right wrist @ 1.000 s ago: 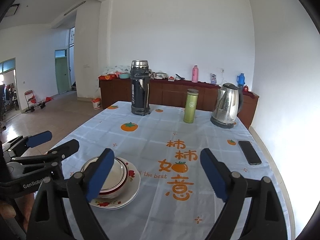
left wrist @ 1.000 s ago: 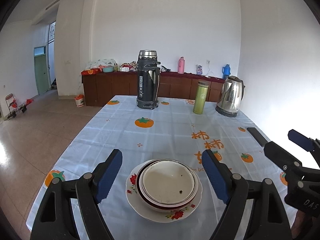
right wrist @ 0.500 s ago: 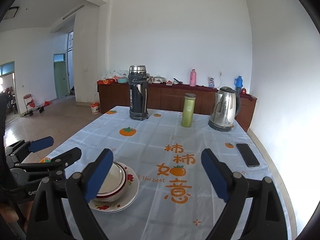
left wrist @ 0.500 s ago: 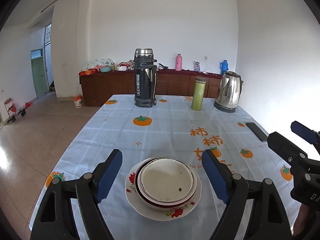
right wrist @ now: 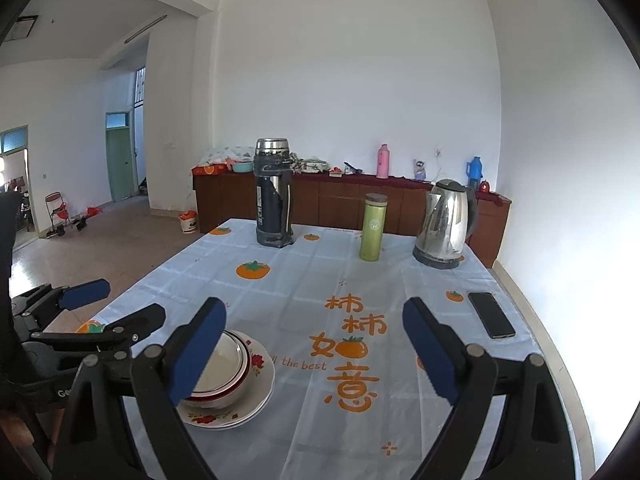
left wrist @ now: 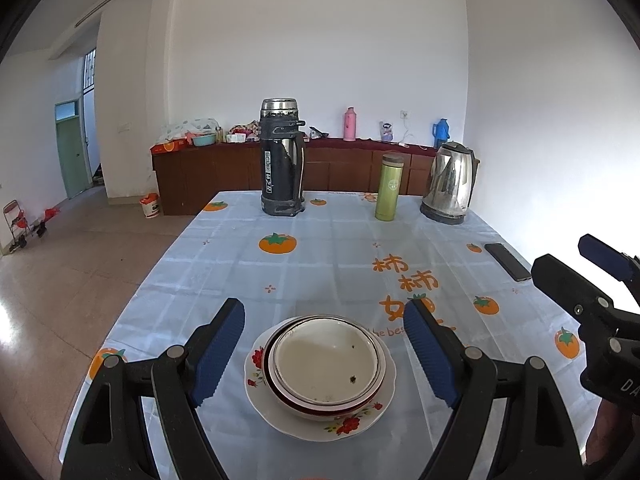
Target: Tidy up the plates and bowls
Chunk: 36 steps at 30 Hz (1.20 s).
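Note:
A white bowl (left wrist: 328, 364) is nested in a red-rimmed bowl on a flowered plate (left wrist: 376, 412) near the table's front edge. The stack also shows in the right wrist view (right wrist: 240, 384), partly behind a finger. My left gripper (left wrist: 324, 352) is open and empty, held back above the stack with a finger on each side. My right gripper (right wrist: 312, 350) is open and empty over the cloth to the right of the stack. It shows in the left wrist view (left wrist: 588, 272).
At the far end of the table (left wrist: 320, 264) stand a dark thermos (left wrist: 282, 158), a green flask (left wrist: 390, 186) and a steel kettle (left wrist: 450, 182). A phone (left wrist: 508, 262) lies near the right edge. A wooden sideboard (left wrist: 340, 168) stands beyond.
Both grippers have drawn back and risen a little from the table. The stack has not moved. Both stay open.

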Available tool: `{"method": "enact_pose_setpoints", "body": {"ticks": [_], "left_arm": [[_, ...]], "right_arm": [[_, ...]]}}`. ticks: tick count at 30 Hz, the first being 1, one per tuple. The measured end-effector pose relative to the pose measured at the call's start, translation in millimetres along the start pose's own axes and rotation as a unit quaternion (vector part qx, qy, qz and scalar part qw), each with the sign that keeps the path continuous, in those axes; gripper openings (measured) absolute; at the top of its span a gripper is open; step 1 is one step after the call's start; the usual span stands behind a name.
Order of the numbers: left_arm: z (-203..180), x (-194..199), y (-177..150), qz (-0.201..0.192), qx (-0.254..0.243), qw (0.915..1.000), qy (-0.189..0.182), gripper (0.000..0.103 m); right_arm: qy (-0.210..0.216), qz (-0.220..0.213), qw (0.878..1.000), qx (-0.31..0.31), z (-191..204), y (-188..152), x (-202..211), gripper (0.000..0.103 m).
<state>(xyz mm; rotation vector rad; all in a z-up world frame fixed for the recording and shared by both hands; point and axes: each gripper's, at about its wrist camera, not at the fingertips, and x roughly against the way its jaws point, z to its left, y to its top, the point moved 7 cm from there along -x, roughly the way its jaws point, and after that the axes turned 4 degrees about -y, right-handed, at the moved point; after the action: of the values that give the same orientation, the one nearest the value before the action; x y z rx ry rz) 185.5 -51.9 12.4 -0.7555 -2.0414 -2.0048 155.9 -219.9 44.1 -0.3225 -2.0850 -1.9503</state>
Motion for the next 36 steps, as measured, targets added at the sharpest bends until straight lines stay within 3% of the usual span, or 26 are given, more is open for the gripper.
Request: {"method": "enact_pose_setpoints", "body": {"ticks": [14, 36], "left_arm": [[-6, 9, 15, -0.017, -0.004, 0.9998, -0.003, 0.083], [-12, -1, 7, -0.005, -0.016, 0.9999, -0.002, 0.084]], "right_arm": [[0.002, -0.013, 1.0, 0.003, 1, 9, 6, 0.092], [0.002, -0.001, 1.0, 0.002, -1, 2, 1, 0.093]]}}
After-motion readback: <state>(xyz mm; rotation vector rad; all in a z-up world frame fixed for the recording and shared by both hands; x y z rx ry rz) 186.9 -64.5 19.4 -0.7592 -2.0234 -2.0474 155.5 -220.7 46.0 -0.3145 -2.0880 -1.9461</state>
